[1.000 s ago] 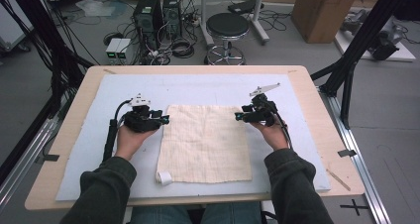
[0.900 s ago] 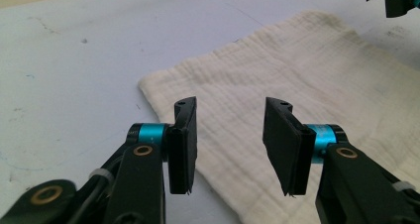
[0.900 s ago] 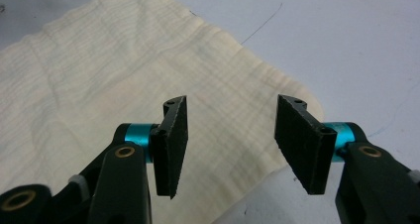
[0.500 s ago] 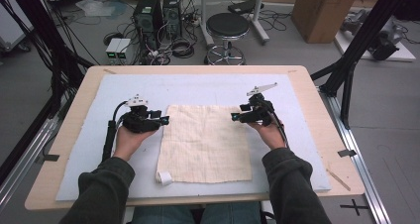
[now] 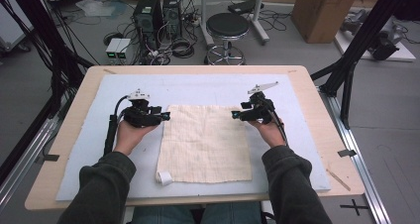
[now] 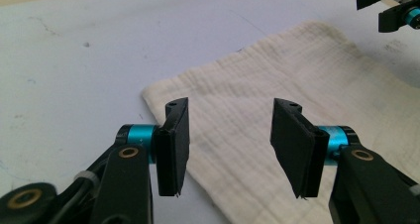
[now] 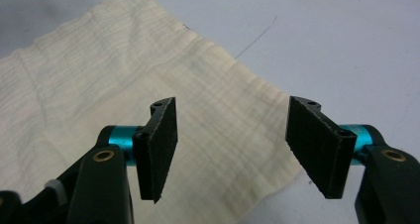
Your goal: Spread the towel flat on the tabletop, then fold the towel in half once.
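On the pale blue mat [image 5: 198,87] that covers the wooden table [image 5: 64,184], a cream cloth [image 5: 205,142] lies spread flat, roughly square, about mid-table and slightly toward the near edge. Its near-left corner is rolled into a small curl [image 5: 163,177]; the rest lies smooth.

Left gripper [image 5: 161,116] at the cloth's far-left corner, held in the person's left hand [image 5: 130,134], pointing right. Left gripper view: jaws released and well apart, having just been opening; cloth corner lies under and between them, pads not pressing on it. Left pad [image 6: 174,144] stands over the cloth's edge, right pad [image 6: 292,147] over the cloth itself.

Right gripper [image 5: 236,115] at the far-right corner, held in the right hand [image 5: 270,132], pointing left, mirror of the other. Right gripper view: jaws likewise released, having just been opening; cloth [image 7: 124,95] below them, nothing pinched. Its left pad [image 7: 158,144] over fabric, its right pad [image 7: 317,149] past the cloth's edge, over bare mat.

Both grippers at about the same distance up the table, the cloth's far edge running between them. Dark sleeves [image 5: 104,184] enter from the near side.
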